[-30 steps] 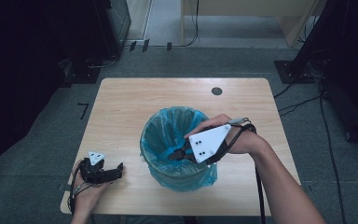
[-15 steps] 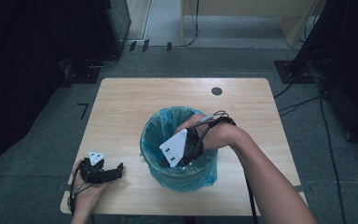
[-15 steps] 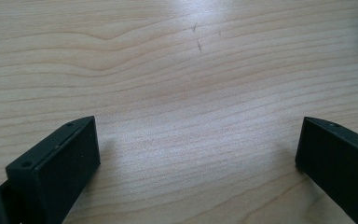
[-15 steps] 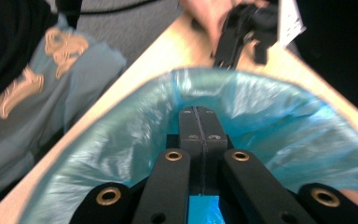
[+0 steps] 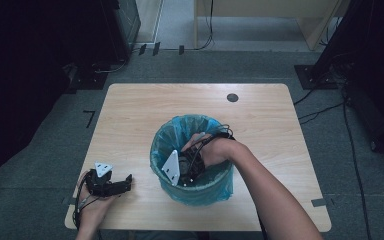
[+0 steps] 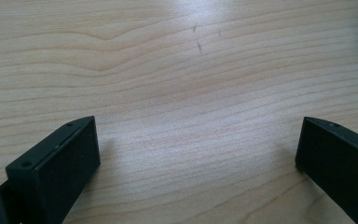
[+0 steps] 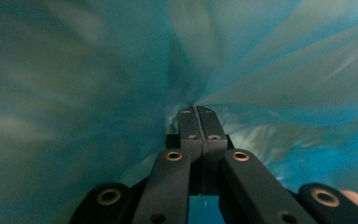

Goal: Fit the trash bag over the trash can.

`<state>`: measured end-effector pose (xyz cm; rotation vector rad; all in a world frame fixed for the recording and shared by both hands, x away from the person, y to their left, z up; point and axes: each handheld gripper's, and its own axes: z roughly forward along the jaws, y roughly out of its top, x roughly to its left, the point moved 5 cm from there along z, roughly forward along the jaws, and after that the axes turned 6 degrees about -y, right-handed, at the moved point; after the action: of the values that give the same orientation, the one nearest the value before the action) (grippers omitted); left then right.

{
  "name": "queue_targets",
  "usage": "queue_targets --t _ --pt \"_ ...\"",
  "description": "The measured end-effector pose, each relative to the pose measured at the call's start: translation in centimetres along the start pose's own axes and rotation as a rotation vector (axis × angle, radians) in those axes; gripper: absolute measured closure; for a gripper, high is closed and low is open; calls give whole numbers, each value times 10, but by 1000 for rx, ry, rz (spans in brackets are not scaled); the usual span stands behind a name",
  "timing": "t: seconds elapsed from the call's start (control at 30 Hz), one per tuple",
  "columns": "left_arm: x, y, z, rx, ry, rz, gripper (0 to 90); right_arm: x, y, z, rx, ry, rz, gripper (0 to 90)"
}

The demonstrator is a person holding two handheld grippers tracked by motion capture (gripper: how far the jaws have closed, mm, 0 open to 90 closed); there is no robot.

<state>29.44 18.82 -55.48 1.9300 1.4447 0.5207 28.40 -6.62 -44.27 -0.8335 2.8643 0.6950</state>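
Right tongs (image 5: 187, 172) deeper, one bin (image 5: 192, 192)

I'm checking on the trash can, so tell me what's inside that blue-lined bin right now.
Inside the bin are the blue bag liner and the right tongs, reaching in with jaws pressed together. The bin's bottom is covered by the hand and tongs, so anything lying there cannot be seen.

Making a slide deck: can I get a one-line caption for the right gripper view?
Right tool, jaws shut, pushed down inside the blue bin liner.
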Motion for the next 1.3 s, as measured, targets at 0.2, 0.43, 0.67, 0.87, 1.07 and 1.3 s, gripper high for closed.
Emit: queue_targets --t 0.2,0.43,0.67,0.87,1.07,1.3 --pt "0 0 0 0 0 0 0 -2 -3 5 -2 11 9 900" --pt "0 0 0 1 0 0 0 -5 2 -6 -48 -56 -1 900" --pt "0 0 0 1 0 0 0 -8 8 -28 -88 -124 -13 900" --pt "0 0 0 2 0 0 0 -2 10 -39 -89 -136 -30 900" --pt "0 0 0 1 0 0 0 8 3 -32 -65 -84 -36 900" --pt "0 0 0 1 -1 0 0 11 4 -33 -80 -79 -39 900"
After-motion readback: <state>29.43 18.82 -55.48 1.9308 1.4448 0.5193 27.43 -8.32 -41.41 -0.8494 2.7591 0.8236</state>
